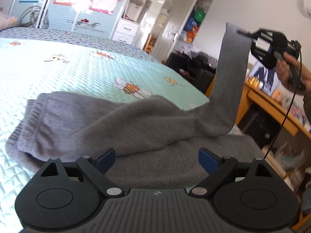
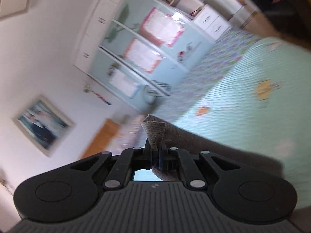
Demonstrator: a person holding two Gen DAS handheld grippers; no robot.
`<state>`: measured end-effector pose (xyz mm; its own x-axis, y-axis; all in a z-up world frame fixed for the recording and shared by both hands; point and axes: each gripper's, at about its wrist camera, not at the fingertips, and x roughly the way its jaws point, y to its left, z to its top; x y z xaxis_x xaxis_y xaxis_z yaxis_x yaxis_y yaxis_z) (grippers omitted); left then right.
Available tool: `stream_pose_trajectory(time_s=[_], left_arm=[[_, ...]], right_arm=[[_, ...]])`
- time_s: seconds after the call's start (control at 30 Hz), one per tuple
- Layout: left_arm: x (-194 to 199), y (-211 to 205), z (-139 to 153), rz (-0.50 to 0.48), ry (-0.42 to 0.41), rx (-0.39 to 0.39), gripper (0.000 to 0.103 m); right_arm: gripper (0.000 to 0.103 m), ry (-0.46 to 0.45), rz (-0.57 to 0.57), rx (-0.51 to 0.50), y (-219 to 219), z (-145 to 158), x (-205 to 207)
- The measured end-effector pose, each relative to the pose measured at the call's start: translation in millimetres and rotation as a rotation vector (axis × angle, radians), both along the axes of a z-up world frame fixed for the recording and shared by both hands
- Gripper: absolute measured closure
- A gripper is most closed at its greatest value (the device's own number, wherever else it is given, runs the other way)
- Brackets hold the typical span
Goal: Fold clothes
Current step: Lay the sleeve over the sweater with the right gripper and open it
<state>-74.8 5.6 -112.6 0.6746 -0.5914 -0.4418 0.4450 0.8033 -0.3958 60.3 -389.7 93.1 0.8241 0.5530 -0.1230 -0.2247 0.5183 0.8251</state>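
Grey sweatpants (image 1: pixel 108 124) lie on a mint quilted bedspread (image 1: pixel 58 71); the ribbed waistband is at the left. One leg (image 1: pixel 231 66) is lifted high at the right, pinched at its cuff by my right gripper (image 1: pixel 243 33), which a hand (image 1: pixel 291 71) holds. In the right wrist view that gripper (image 2: pixel 155 151) is shut on the grey ribbed cuff (image 2: pixel 154 132), with the fabric trailing off to the right. My left gripper (image 1: pixel 156 159) hovers low over the near part of the pants, open, with nothing between its blue-padded fingers (image 1: pixel 106 158).
A pale blue wardrobe (image 1: pixel 77 9) and white drawers (image 1: pixel 126 31) stand beyond the bed. A wooden desk (image 1: pixel 272 108) with clutter runs along the right, with dark bags (image 1: pixel 190 64) on the floor near a doorway. A framed picture (image 2: pixel 42 124) hangs on the wall.
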Motion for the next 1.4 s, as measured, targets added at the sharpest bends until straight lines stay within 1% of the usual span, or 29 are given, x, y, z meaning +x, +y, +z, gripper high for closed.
stream_pose_trajectory(time_s=[0.1, 0.2, 0.27, 0.33, 0.4, 0.43, 0.5, 0.57, 0.63, 0.7, 0.73, 0.77, 0.8, 0.83, 0.87, 0.9, 0.93, 0.97, 1.0, 1.07, 1.1, 1.13, 1.17, 1.3, 1.37, 1.4], left_arm=[[-2, 15, 1, 0.023, -0.012, -0.036, 0.010], [-4, 28, 2, 0.039, -0.026, -0.057, 0.010], [-5, 36, 4, 0.048, -0.034, -0.072, 0.009], [-7, 43, 6, 0.054, -0.042, -0.086, 0.009], [-10, 47, 8, 0.052, -0.051, -0.098, 0.008], [-11, 48, 8, 0.049, -0.054, -0.102, 0.008], [-14, 47, 8, 0.037, -0.058, -0.104, 0.007], [-16, 43, 7, 0.020, -0.060, -0.098, 0.007], [-18, 37, 7, 0.007, -0.050, -0.077, 0.007], [-20, 30, 7, -0.013, -0.035, -0.057, 0.007], [-20, 26, 8, -0.022, -0.028, -0.047, 0.007], [-19, 21, 9, -0.029, -0.022, -0.034, 0.007], [-18, 16, 10, -0.034, -0.018, -0.019, 0.007], [-18, 12, 12, -0.037, -0.014, -0.003, 0.007], [-17, 7, 13, -0.040, -0.010, 0.011, 0.007], [-16, 2, 15, -0.045, -0.007, 0.019, 0.007], [-16, -3, 16, -0.050, -0.004, 0.027, 0.007], [-16, -7, 18, -0.055, -0.001, 0.035, 0.007], [-14, -13, 18, -0.061, 0.006, 0.041, 0.007], [-12, -24, 16, -0.072, 0.027, 0.043, 0.007], [-10, -27, 13, -0.073, 0.046, 0.015, 0.007], [-8, -30, 10, -0.075, 0.065, -0.013, 0.007], [-6, -34, 7, -0.076, 0.084, -0.042, 0.007], [3, -46, -5, -0.078, 0.162, -0.158, 0.007], [10, -48, -16, -0.051, 0.240, -0.277, 0.006], [13, -50, -20, -0.040, 0.259, -0.319, 0.006]], right_arm=[[0.096, -0.024, 0.030, 0.036, 39, 29, 4], [0.097, -0.068, 0.032, 0.107, 56, 60, -10], [0.097, -0.108, 0.004, 0.159, 49, 76, -35], [0.097, -0.149, -0.049, 0.211, 28, 88, -65], [0.097, -0.187, -0.142, 0.212, -1, 94, -97], [0.097, -0.189, -0.198, 0.210, -19, 91, -114], [0.097, -0.154, -0.309, 0.227, -60, 68, -145], [0.097, -0.076, -0.422, 0.223, -100, 26, -170], [0.096, 0.070, -0.528, 0.229, -139, -35, -193], [0.093, 0.250, -0.631, 0.225, -176, -107, -211], [0.093, 0.338, -0.684, 0.241, -193, -146, -219], [0.093, 0.410, -0.712, 0.273, -209, -184, -226], [0.090, 0.467, -0.710, 0.304, -224, -218, -233], [0.086, 0.506, -0.713, 0.335, -236, -247, -239], [0.084, 0.510, -0.727, 0.364, -242, -269, -246], [0.083, 0.497, -0.730, 0.405, -248, -288, -253], [0.079, 0.452, -0.710, 0.462, -252, -302, -257], [0.077, 0.412, -0.697, 0.493, -254, -310, -259], [0.074, 0.383, -0.682, 0.498, -256, -313, -258], [0.057, 0.331, -0.648, 0.483, -258, -312, -253], [0.040, 0.300, -0.633, 0.481, -259, -309, -251], [0.032, 0.271, -0.626, 0.478, -260, -306, -249], [0.030, 0.252, -0.640, 0.469, -259, -301, -250], [0.030, 0.236, -0.712, 0.443, -255, -284, -261], [0.030, 0.217, -0.711, 0.459, -249, -284, -265], [0.030, 0.205, -0.705, 0.469, -246, -285, -267]])
